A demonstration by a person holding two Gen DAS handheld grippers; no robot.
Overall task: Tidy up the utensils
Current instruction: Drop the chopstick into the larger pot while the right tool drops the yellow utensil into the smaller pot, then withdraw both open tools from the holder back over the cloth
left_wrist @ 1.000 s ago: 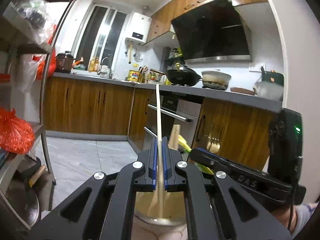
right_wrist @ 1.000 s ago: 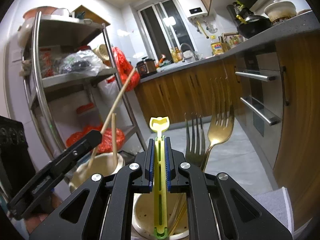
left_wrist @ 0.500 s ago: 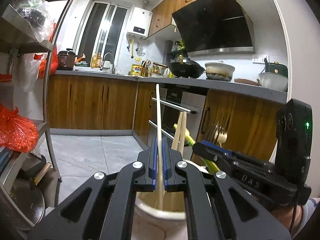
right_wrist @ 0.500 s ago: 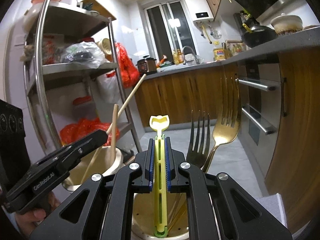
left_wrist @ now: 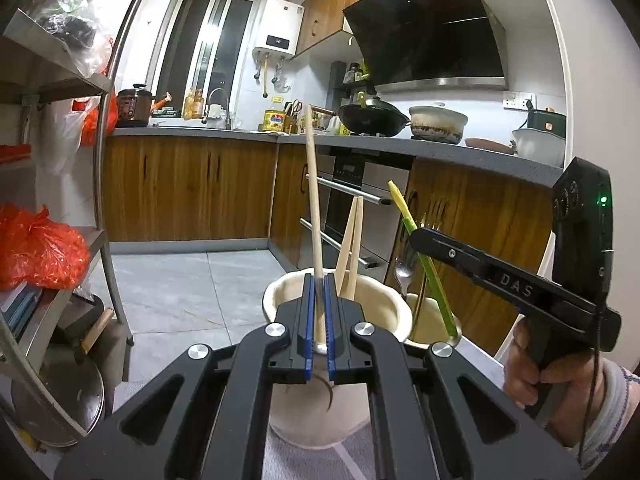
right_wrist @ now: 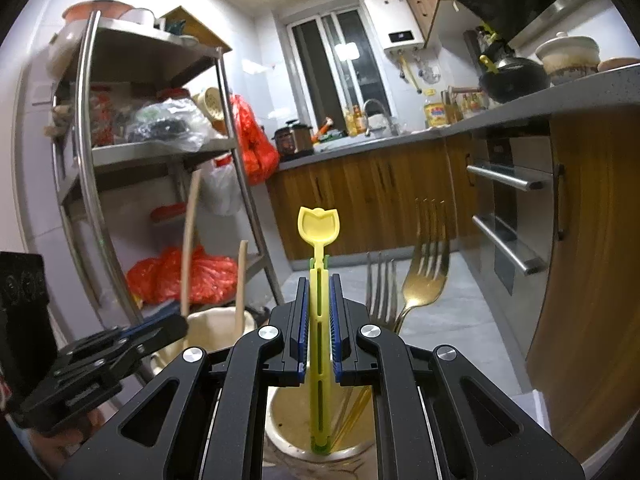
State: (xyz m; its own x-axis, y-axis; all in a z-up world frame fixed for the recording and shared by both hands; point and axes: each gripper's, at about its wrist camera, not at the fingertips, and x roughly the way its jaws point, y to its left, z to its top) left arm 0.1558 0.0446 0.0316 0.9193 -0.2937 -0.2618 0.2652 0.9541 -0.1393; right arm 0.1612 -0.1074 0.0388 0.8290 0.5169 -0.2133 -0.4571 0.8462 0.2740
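My left gripper [left_wrist: 319, 280] stands with its blue pads slightly apart around a long wooden chopstick [left_wrist: 313, 196] that stands in a cream holder [left_wrist: 384, 312], beside two shorter chopsticks [left_wrist: 352, 240]. My right gripper [right_wrist: 319, 280] has its pads slightly apart around a yellow plastic utensil [right_wrist: 319, 248] whose foot rests in a second cream holder [right_wrist: 288, 436]. That holder also has a silver fork [right_wrist: 380, 284] and a gold fork [right_wrist: 426, 276]. The right gripper [left_wrist: 416, 236] shows in the left wrist view. The left gripper [right_wrist: 176, 322] shows in the right wrist view.
A metal shelf rack [right_wrist: 92, 160] with bags stands on the left. Wooden kitchen cabinets [left_wrist: 188, 188] and an oven [left_wrist: 348, 204] line the back and right. A red plastic bag [left_wrist: 36, 252] sits on a low shelf. Both holders stand on a grey cloth [left_wrist: 304, 460].
Both grippers' pads have parted slightly from the chopstick and the yellow utensil, which now stand in their holders. The left gripper has drawn back, and its holder's rim now shows beyond the fingertips.
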